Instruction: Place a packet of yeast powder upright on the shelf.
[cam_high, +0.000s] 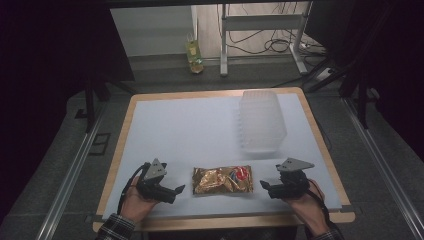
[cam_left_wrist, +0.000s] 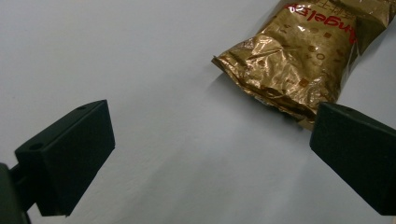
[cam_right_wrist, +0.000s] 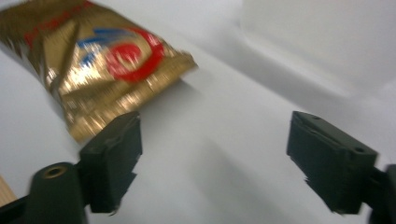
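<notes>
Here our left claw (cam_high: 178, 189) sits low at the near left of the table (cam_high: 165, 125), its jaws spread wide with nothing between them; in the left gripper view bare white surface lies between the two black pads and the snack bag (cam_left_wrist: 299, 60) lies ahead, near the right-hand pad. Our right claw (cam_high: 263, 185) mirrors it on the other side, also released and empty, and in the right gripper view the bag's sealed end (cam_right_wrist: 140, 88) lies just beyond one pad, not yet inside the gap. That view is somewhat blurred, so we cannot say whether the pad touches the foil.

The gold foil snack bag (cam_high: 222, 180) lies flat at the near middle of the table, between the two claws and apart from both. Farther back on the right stands a stack of clear plastic tubs (cam_high: 261, 120), well apart from the bag.

We judge the step in hand to be closing in on the bag from both ends. To do it well, we should keep the jaws wide until a crimped edge sits fully between the pads, come in low and level with the table, and take the flat seal instead of the puffed middle, which would slip and crush. The foil is slick, so we should bite deep and pinch both ends evenly before any lift.
</notes>
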